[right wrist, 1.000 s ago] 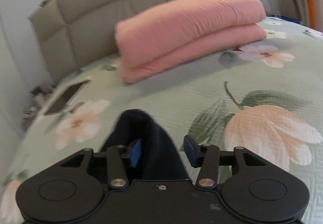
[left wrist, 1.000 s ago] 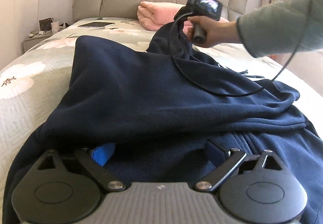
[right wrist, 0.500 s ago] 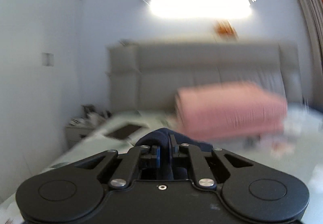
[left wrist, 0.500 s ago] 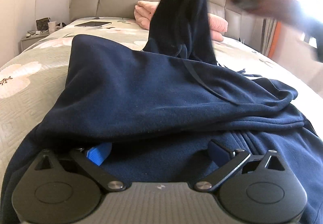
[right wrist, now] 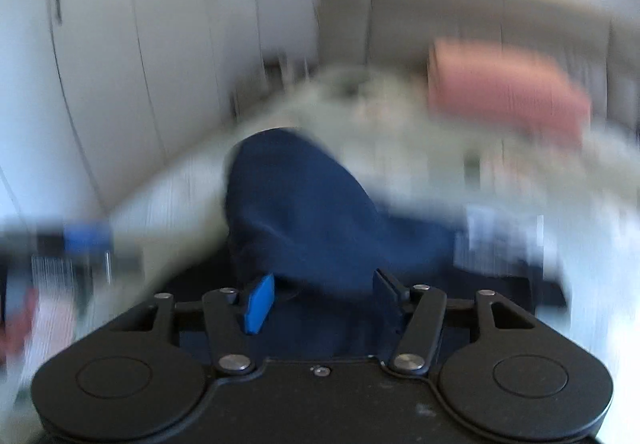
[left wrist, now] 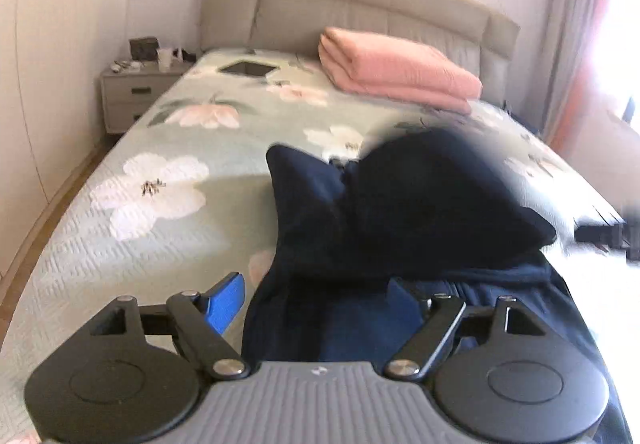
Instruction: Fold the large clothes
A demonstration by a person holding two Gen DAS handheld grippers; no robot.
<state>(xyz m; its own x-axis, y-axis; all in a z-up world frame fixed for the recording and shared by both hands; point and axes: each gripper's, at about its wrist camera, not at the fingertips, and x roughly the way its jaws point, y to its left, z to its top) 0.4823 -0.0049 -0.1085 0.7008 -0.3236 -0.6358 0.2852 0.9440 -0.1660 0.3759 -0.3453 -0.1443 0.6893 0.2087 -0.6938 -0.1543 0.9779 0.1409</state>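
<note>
Bedroom with a wide bed (left wrist: pixel 132 244) under a pale green quilted cover printed with large white and pink flowers. Navy blue fleece garment (left wrist: pixel 400 211), bunched and partly doubled over itself, lies on the near right part of that cover, its hem reaching under both grippers. Left gripper (left wrist: pixel 316 300): jaws spread wide, having just narrowed somewhat; its blue pad (left wrist: pixel 224 302) stands clear of the cloth on the left, the other finger over the fabric, nothing pinched. Right gripper (right wrist: pixel 320 298): jaws just opened and now released, navy cloth lying loose between the fingers; this view is heavily blurred. Folded pink blanket (left wrist: pixel 396 69) rests near the padded beige headboard (left wrist: pixel 360 7), well apart from the garment. Dark flat tablet (left wrist: pixel 248 68) lies on the cover near the headboard. Grey bedside cabinet (left wrist: pixel 132 91) stands at the bed's left; white wardrobe doors (left wrist: pixel 60 43) line the left wall.
</note>
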